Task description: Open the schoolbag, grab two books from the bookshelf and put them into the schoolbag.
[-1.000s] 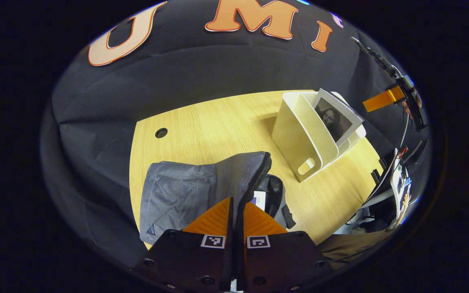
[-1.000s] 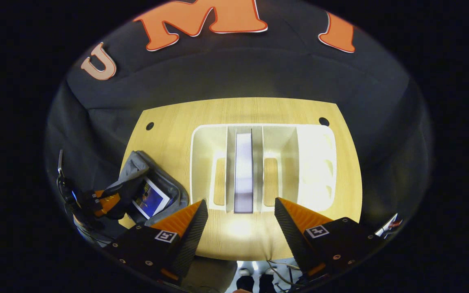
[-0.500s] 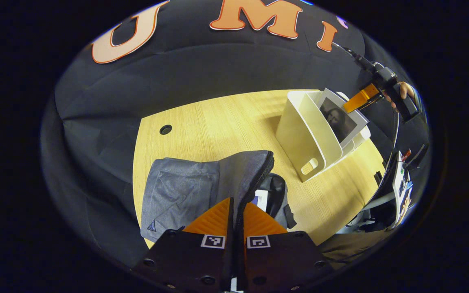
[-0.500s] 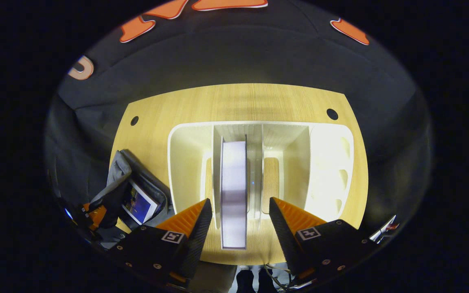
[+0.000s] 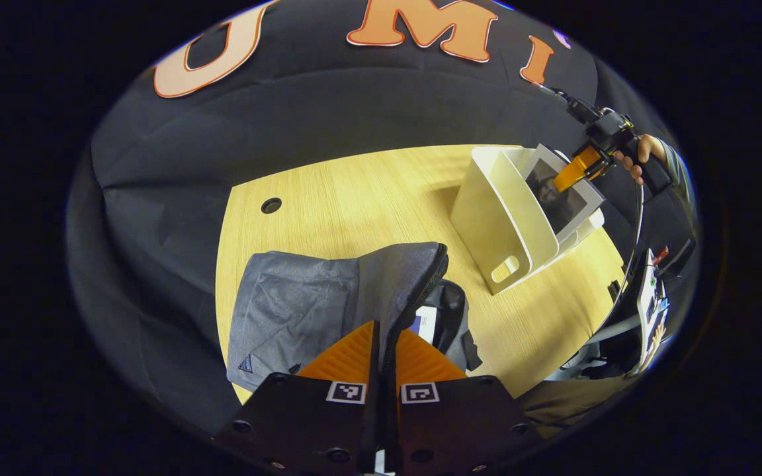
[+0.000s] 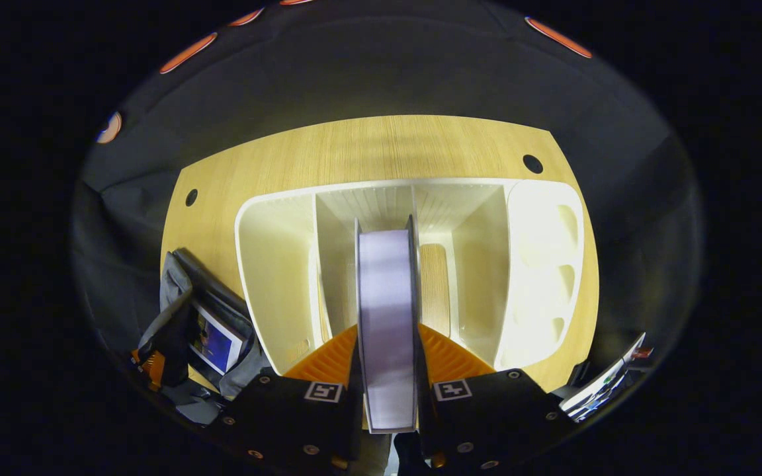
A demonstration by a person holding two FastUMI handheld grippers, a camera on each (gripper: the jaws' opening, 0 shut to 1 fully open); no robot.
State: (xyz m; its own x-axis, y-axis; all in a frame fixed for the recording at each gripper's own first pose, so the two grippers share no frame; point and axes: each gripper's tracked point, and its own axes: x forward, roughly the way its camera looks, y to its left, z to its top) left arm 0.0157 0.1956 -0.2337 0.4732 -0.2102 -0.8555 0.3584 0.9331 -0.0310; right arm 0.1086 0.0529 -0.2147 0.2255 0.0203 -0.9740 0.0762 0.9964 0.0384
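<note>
The schoolbag (image 5: 301, 311) was matt woven cloth, the table (image 5: 354, 205) smooth wood-grain, the bookshelf (image 6: 540, 264) smooth plastic.

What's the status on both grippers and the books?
Left gripper shut on schoolbag flap. Right gripper shut on book in bookshelf. First book bagged.

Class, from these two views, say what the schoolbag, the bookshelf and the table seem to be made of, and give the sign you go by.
Schoolbag: grey woven fabric, matt; it creases and slumps, with a zip along its opening.
Bookshelf: probably moulded plastic, cream, smooth with a slight sheen; rounded corners, thin walls and cut-out slots.
Table: wood or wood-look laminate, pale, with fine straight grain lines; which of the two cannot be told.
</note>
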